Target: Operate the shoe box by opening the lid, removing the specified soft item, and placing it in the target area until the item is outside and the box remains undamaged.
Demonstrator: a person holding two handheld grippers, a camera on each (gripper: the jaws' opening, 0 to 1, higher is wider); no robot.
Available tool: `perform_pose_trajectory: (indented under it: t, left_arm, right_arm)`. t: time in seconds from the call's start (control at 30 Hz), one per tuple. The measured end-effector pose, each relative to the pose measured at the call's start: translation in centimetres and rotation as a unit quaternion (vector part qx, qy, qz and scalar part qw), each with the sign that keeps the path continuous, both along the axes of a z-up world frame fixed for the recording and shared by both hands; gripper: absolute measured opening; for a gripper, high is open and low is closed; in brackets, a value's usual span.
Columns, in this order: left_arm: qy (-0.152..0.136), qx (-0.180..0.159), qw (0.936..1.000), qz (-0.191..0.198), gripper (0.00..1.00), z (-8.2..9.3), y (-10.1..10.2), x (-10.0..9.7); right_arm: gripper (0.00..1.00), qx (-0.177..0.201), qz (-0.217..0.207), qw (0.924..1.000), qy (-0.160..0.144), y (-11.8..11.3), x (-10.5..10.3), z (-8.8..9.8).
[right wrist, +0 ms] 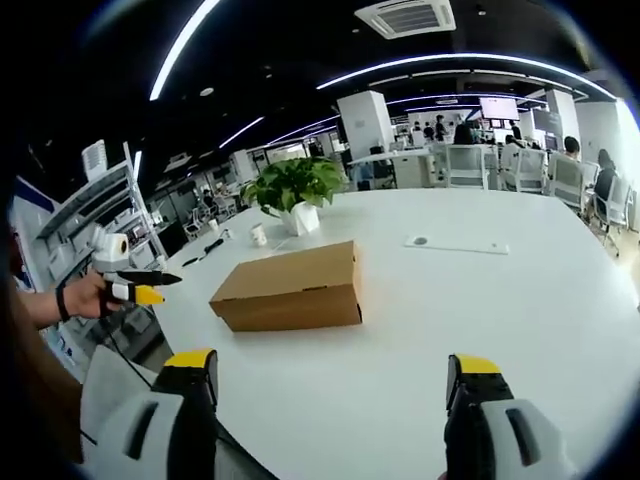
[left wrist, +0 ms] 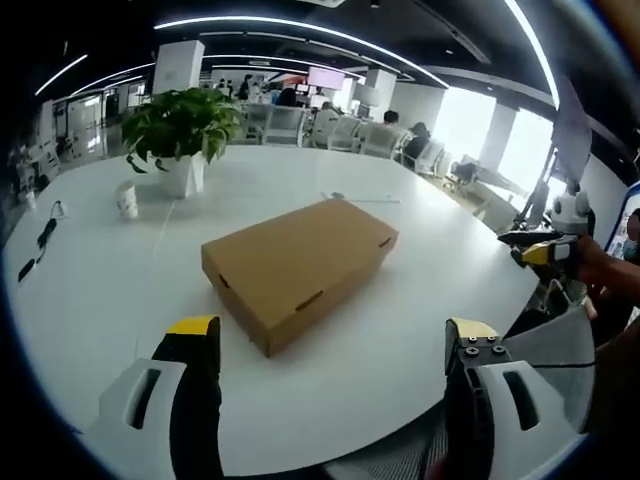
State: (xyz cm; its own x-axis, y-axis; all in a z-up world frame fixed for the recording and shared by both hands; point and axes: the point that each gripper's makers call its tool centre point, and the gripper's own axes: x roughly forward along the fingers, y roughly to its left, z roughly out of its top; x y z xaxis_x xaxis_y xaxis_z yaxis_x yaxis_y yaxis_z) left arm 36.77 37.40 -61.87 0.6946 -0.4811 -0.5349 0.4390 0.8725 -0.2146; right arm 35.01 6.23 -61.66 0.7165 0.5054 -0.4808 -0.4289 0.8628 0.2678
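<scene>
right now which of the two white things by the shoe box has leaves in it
The white plant pot, holding a leafy green plant. The small white cup beside it is shorter and has no plant. Both stand beyond the closed shoe box.

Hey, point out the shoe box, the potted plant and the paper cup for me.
shoe box (left wrist: 300,265): left gripper view, middle of its closed lid.
potted plant (left wrist: 182,125): left gripper view, on the leaves.
paper cup (left wrist: 127,200): left gripper view, on its side wall.

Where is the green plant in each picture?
Left gripper view: the plant in its white pot sits upper left, behind the brown box.
Right gripper view: the plant is near the upper middle, just behind the box.
Shared landmark: the closed brown box on the white table, and a small white cup beside the plant.
</scene>
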Motion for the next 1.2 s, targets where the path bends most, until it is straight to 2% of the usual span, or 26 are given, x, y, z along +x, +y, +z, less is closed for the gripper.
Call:
perform_pose_trajectory:
  t: [0.23, 0.5, 0.6, 0.93, 1.1, 1.13, 1.2]
  left_arm:
    - [0.004, 0.001, 0.9998, 0.021, 0.93, -0.9, 0.7, 0.6]
    - [0.006, -0.001, 0.9988, 0.048, 0.93, -2.0, 1.3, 1.8]
    - [0.007, 0.000, 0.9986, 0.052, 0.93, -2.4, 1.2, 2.3]
    - [0.017, -0.001, 0.9978, 0.064, 0.93, -4.1, 1.2, 4.1]
    - [0.025, 0.003, 0.9975, 0.066, 0.93, -5.4, 1.2, 5.0]
    - [0.027, 0.002, 0.9974, 0.067, 0.93, -5.6, 1.1, 5.2]
    - [0.035, 0.002, 0.9967, 0.073, 0.93, -6.6, 1.1, 5.8]
  right_arm:
    - [0.94, -0.001, 0.026, 0.9997, 0.003, 1.3, 1.9, -0.5]
    - [0.93, -0.005, 0.063, 0.9980, 0.007, 3.2, 5.3, -1.4]
    - [0.93, -0.005, 0.075, 0.9971, 0.011, 3.7, 6.7, -2.3]
    - [0.92, -0.010, 0.097, 0.9950, 0.021, 5.5, 9.3, -3.7]
    - [0.92, -0.013, 0.102, 0.9942, 0.031, 6.0, 10.9, -5.0]
    - [0.91, -0.016, 0.107, 0.9932, 0.041, 6.5, 11.6, -6.0]
    - [0.91, -0.017, 0.108, 0.9931, 0.043, 6.6, 11.8, -6.2]
